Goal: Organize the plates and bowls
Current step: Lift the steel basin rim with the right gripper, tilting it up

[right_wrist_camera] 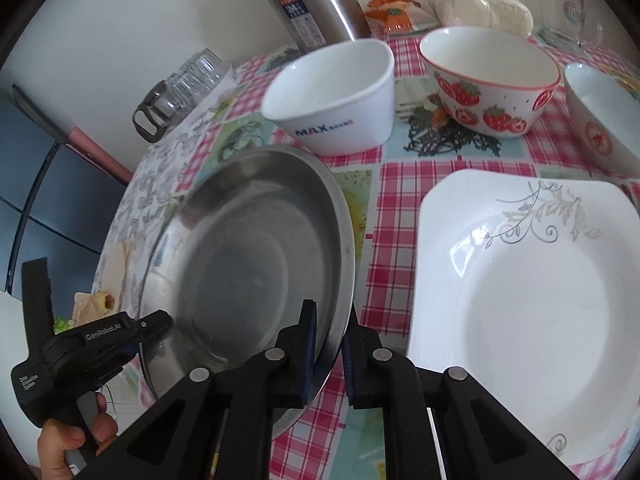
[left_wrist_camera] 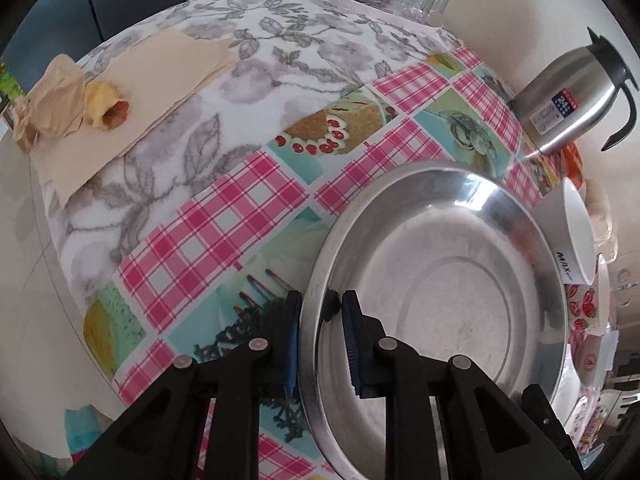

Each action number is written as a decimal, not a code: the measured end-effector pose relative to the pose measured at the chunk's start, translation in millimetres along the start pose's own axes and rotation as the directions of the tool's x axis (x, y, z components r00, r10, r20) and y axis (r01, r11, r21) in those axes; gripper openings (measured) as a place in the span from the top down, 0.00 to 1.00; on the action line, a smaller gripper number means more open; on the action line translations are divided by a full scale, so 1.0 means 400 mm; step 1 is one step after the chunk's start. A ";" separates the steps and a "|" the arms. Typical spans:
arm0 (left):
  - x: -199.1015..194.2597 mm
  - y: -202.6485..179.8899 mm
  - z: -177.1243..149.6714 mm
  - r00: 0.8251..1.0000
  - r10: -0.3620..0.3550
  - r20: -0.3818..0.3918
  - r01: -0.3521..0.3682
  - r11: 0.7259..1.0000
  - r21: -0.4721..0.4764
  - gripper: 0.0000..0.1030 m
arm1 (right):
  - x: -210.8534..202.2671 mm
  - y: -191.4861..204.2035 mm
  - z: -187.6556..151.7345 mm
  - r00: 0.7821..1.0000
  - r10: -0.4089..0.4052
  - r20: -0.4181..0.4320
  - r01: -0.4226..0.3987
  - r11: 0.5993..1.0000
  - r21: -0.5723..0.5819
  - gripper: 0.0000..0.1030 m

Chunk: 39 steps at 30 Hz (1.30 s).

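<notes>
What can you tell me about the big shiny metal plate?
The metal plate is round, silvery and deep, with a flat middle, sloping sides and a broad rim. It looks like steel, empty and a little dull. It sits on the checked tablecloth, beside the white square plate and just in front of the white MAX bowl. The left hand-held gripper and right hand-held gripper each pinch its rim on opposite sides.

Bare checked cloth (right_wrist_camera: 394, 216) between steel plate (right_wrist_camera: 256, 248) and white plate (right_wrist_camera: 532, 280).
</notes>
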<state>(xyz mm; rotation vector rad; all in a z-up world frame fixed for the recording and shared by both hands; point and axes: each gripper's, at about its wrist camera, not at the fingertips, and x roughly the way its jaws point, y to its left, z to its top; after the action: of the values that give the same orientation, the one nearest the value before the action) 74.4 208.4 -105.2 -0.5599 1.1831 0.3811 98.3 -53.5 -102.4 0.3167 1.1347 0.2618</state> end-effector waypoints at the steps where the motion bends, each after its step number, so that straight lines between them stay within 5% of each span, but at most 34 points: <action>1: -0.006 0.001 -0.004 1.000 -0.002 0.003 0.002 1.000 0.000 0.80 | -0.009 0.002 0.000 1.000 0.001 0.006 -0.001 1.000 -0.005 0.88; 39: -0.143 -0.199 -0.144 0.981 -0.150 0.124 0.134 0.982 0.134 0.80 | -0.242 -0.163 -0.016 0.986 -0.015 0.166 0.015 1.000 -0.001 0.85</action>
<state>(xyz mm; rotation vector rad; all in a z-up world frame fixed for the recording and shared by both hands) 55.6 110.8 -50.0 -0.4989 1.0237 0.2171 56.4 -148.0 -47.9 0.3219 0.9716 0.2196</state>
